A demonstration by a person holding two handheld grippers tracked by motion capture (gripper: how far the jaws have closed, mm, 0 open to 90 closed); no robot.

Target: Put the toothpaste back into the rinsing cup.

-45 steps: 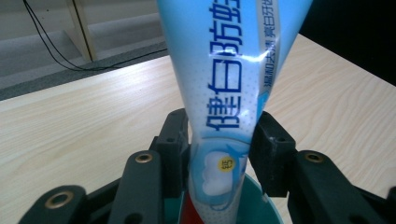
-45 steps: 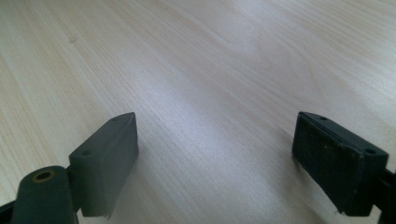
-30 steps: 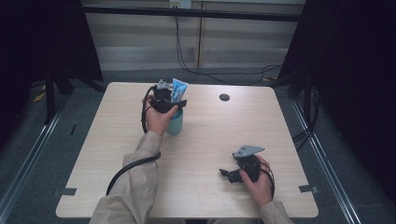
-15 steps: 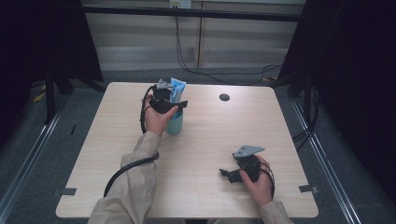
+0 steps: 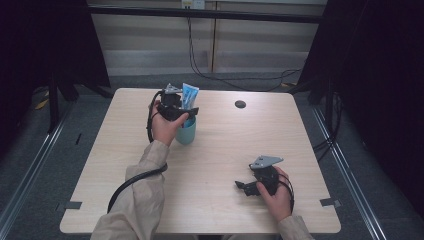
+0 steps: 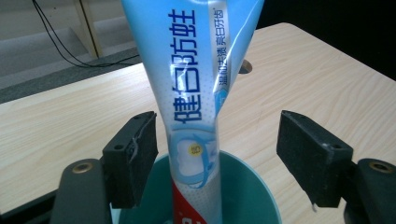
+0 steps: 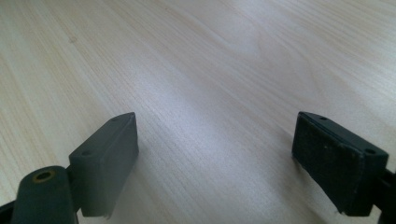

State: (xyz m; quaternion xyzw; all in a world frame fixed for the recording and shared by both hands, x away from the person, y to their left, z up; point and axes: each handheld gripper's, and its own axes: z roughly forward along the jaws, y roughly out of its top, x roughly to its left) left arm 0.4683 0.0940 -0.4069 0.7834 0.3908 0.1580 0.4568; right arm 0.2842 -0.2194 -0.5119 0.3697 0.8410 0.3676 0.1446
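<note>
Blue toothpaste tube (image 6: pixel 196 88) upright in teal cup (image 6: pixel 243 196), worktop's 11 o'clock; left claw (image 6: pixel 219 158) just opened wide, apparently clear of it; right claw (image 7: pixel 215 163) wide, empty.

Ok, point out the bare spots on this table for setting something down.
Bare wood: the left edge of the table beside the sleeve, the middle between cup and right gripper, and the far right corner past the dark disc. Crowded: around the cup, where the left gripper flanks the tube.
</note>
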